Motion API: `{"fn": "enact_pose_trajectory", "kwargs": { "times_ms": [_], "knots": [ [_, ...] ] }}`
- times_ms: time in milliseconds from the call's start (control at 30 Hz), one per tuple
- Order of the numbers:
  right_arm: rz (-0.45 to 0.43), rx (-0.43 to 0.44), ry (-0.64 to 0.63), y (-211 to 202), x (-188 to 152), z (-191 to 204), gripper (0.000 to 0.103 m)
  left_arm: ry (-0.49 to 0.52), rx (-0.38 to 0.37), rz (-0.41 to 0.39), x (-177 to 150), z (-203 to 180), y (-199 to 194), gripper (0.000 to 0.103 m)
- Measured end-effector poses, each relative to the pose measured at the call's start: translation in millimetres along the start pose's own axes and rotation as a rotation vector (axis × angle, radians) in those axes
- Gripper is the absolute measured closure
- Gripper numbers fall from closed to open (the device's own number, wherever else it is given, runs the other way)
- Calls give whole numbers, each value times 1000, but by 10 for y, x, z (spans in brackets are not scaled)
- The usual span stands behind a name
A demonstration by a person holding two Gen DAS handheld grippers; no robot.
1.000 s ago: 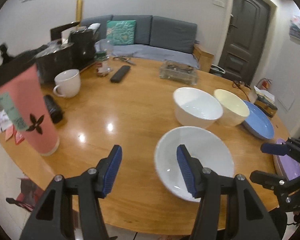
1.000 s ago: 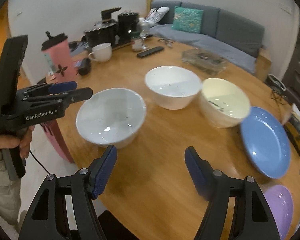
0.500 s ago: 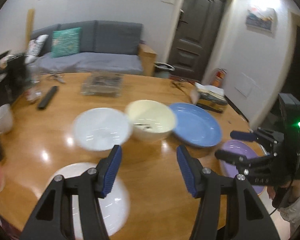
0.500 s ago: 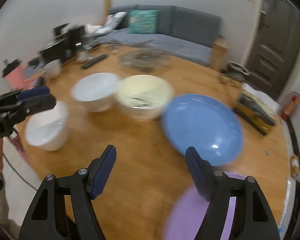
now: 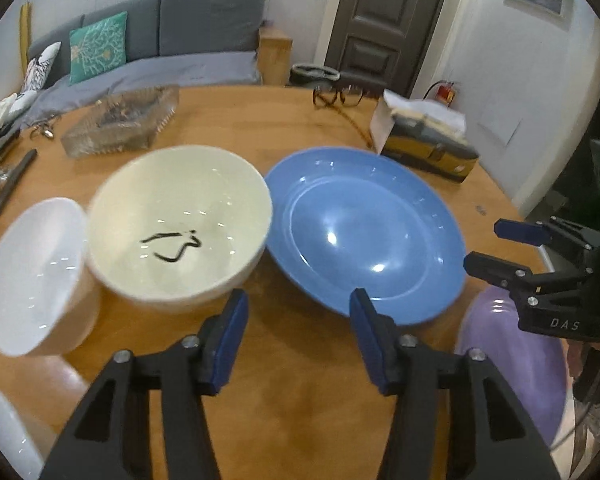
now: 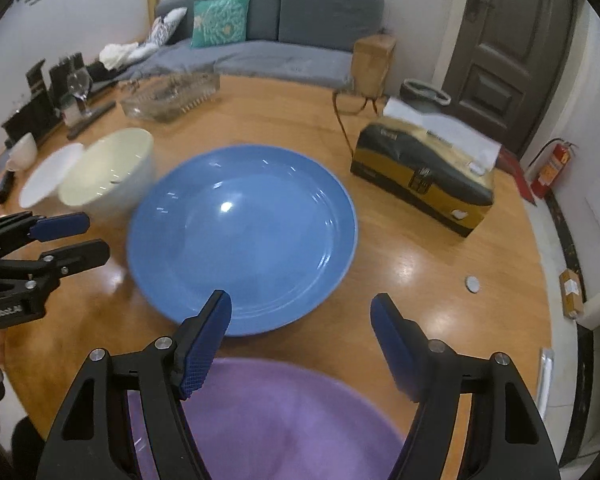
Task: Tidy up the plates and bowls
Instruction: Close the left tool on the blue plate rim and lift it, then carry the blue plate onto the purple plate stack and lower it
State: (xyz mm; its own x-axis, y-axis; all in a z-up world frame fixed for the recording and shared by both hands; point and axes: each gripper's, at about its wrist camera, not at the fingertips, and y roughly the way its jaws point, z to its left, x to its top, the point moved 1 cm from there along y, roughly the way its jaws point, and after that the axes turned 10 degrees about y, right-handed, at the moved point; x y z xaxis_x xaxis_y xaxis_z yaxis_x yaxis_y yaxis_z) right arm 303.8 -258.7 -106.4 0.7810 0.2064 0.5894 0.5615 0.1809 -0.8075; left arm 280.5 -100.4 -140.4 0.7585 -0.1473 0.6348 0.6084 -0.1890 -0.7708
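Observation:
On the round wooden table (image 5: 300,392) a blue plate (image 5: 364,232) lies beside a cream bowl (image 5: 180,216), with a white bowl (image 5: 32,272) to its left and a purple plate (image 5: 512,364) at the right near edge. My left gripper (image 5: 298,336) is open and empty, just short of the gap between cream bowl and blue plate. My right gripper (image 6: 300,344) is open and empty, over the near rim of the blue plate (image 6: 240,236) and above the purple plate (image 6: 268,420). The cream bowl (image 6: 108,172) and white bowl (image 6: 44,180) show at left.
A tissue box (image 6: 424,176) stands right of the blue plate. A glass tray (image 5: 120,124) and glasses (image 5: 338,96) lie at the far side. A remote (image 5: 12,184), a mug (image 6: 22,152) and a wine glass (image 6: 78,88) are far left. Another white bowl's rim (image 5: 4,432) shows bottom left.
Both grippers have swung right along the table, from the white bowls to the blue and purple plates, and moved closer. Both stay open and empty.

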Motion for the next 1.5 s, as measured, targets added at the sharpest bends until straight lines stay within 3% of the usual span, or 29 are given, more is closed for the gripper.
{"fn": "enact_pose_trajectory", "kwargs": {
  "times_ms": [267,367,500,667,1200,1500],
  "knots": [
    [82,27,8,457,119,-144,43,-3,36,31,104,-48,307,58],
    [97,24,10,536,150,-179,50,-3,51,44,124,-60,378,66],
    [109,14,15,613,139,-183,51,-15,71,46,125,-41,426,70],
    [109,41,22,602,147,-184,76,-15,75,46,133,-42,438,72],
    [2,-14,20,123,211,-167,76,16,63,-32,239,-237,-7,72],
    [-49,-18,37,-384,-30,-205,75,63,29,-64,189,-493,-448,72]
  ]
}}
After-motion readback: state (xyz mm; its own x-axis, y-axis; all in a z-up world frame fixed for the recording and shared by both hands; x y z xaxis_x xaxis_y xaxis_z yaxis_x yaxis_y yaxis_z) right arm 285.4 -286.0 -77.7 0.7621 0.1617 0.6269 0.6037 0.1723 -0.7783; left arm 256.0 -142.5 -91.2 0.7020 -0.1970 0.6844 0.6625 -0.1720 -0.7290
